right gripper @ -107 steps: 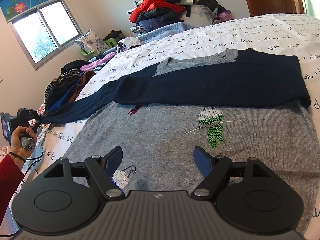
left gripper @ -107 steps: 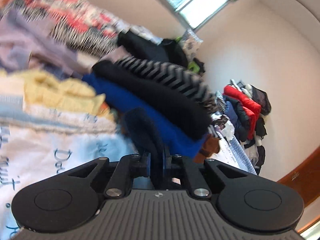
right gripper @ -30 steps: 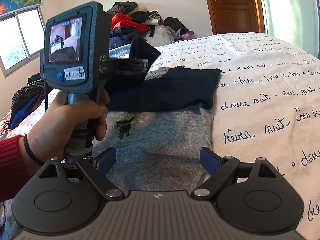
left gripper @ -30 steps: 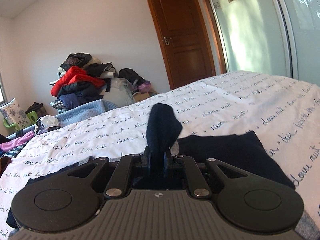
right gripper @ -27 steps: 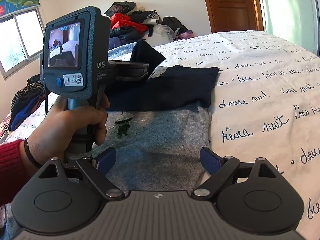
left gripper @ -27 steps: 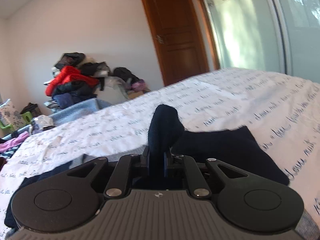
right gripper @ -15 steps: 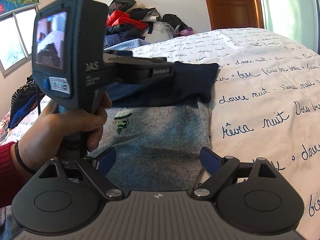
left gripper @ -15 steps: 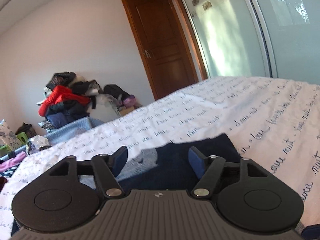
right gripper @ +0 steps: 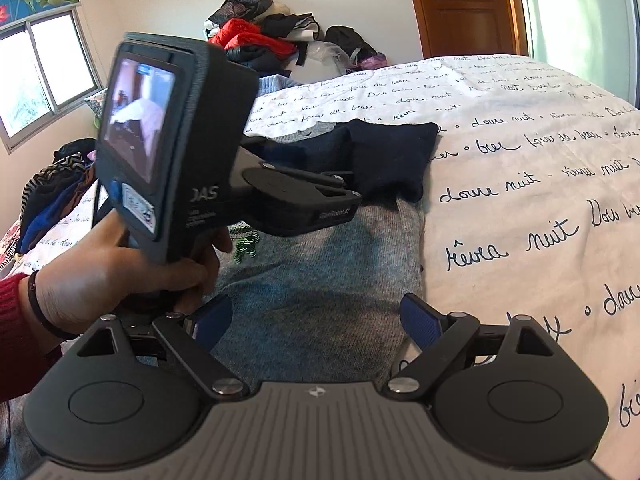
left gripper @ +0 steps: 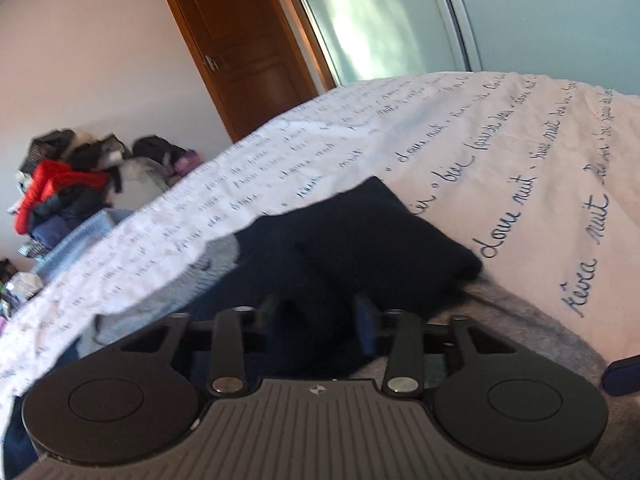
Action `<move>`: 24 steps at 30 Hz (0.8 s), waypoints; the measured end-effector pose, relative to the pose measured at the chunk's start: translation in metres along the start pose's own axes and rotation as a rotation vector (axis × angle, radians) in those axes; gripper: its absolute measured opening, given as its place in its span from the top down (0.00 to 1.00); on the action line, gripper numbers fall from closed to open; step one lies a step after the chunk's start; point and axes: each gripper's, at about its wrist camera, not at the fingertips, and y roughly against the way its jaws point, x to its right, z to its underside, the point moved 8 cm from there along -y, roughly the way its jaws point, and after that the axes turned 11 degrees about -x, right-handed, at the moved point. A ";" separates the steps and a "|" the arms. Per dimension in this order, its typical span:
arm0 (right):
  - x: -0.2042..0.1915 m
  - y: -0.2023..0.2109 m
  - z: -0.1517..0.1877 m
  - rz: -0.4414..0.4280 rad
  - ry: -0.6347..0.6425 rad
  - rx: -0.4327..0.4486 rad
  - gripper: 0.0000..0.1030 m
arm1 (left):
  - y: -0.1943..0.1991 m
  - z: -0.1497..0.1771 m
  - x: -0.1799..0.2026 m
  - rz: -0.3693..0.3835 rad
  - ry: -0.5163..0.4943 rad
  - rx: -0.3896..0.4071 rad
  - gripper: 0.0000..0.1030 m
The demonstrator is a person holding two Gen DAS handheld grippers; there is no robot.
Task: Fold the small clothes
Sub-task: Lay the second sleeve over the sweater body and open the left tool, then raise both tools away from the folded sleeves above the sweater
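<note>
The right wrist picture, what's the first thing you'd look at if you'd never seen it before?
The big black handheld device with a lit screen fills the left side, gripped by a hand in a red sleeve. Its left tongs reach over the grey knitted sweater with folded dark navy sleeves, spread across the white bedcover with dark handwriting. At the back wall sits a pile of clothes with a bright red jacket.

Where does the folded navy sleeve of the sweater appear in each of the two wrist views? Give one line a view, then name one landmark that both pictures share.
Left wrist view: the navy sleeve lies at centre, just beyond the open left gripper.
Right wrist view: the navy sleeve lies above centre, past the left gripper's body, far ahead of the open right gripper.
Shared landmark: the brown door behind the bed.
</note>
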 end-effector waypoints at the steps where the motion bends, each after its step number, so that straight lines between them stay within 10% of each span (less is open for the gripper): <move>1: 0.000 0.001 0.000 0.000 0.001 0.001 0.11 | 0.001 0.000 0.000 0.013 0.011 0.004 0.69; 7: 0.001 0.004 0.000 0.007 -0.007 0.002 0.11 | 0.010 0.004 -0.007 0.041 0.058 -0.001 0.79; 15: -0.011 0.007 0.004 0.008 0.022 -0.001 0.11 | 0.043 0.029 -0.029 -0.118 0.183 -0.054 0.32; 24: -0.030 0.013 0.017 0.008 0.074 -0.022 0.11 | 0.085 0.081 -0.064 -0.193 0.361 -0.155 0.25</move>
